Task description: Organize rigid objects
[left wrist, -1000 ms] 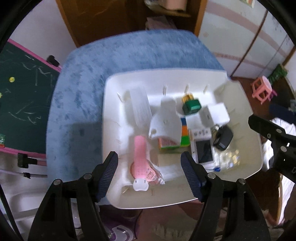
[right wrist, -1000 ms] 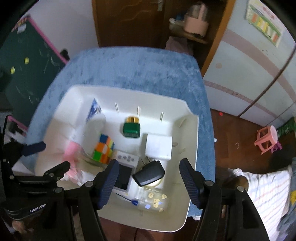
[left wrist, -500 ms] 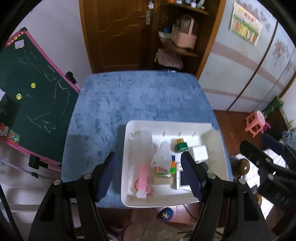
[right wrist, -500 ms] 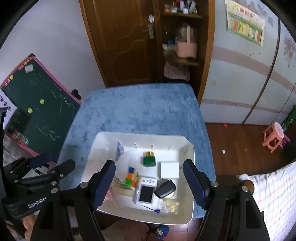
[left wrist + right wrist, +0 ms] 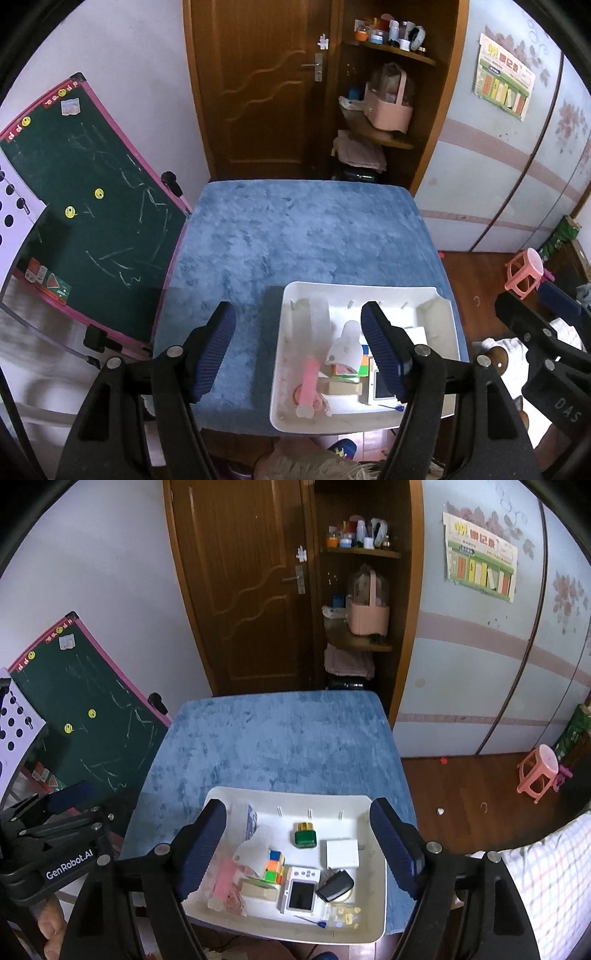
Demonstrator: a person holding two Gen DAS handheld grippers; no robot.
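Note:
A white tray (image 5: 364,928) sits at the near edge of a blue-covered table (image 5: 280,746). It holds a colour cube (image 5: 275,866), a green bottle (image 5: 305,836), a white box (image 5: 342,853), a small white device with a screen (image 5: 301,890), a black key fob (image 5: 335,885), a pink tube (image 5: 224,882) and a white bottle (image 5: 343,352). The tray also shows in the left wrist view (image 5: 295,424). My left gripper (image 5: 298,352) is open and empty, high above the tray's left side. My right gripper (image 5: 295,849) is open and empty, high above the tray.
A green chalkboard with a pink frame (image 5: 85,206) leans left of the table. A wooden door (image 5: 243,590) and a corner shelf with a pink basket (image 5: 369,616) stand behind. A pink stool (image 5: 537,773) is on the floor at the right.
Both grippers have risen and pulled back from the tray, so the tray looks much smaller and the whole table and room show. Both stay open and empty.

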